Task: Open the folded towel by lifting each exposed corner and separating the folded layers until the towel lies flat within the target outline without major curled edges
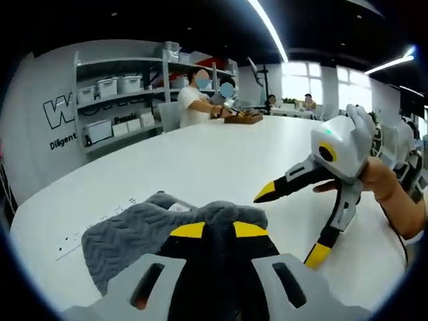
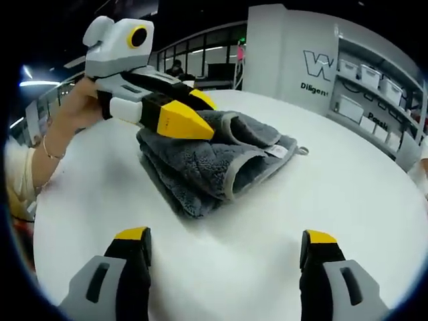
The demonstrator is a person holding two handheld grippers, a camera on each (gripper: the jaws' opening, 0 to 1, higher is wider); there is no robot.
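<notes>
Left tongs (image 2: 190,114) are closed on the top layers of the grey towel (image 2: 214,160), yellow tips pinching the upper fold; right tongs (image 1: 294,221) hang wide open above the white table (image 1: 200,154), touching nothing. Still folded, the towel sits mid-table, just ahead of the right tongs. The risk, I judge: with several layers pinched together, a lift drags the whole bundle instead of peeling one layer.
</notes>
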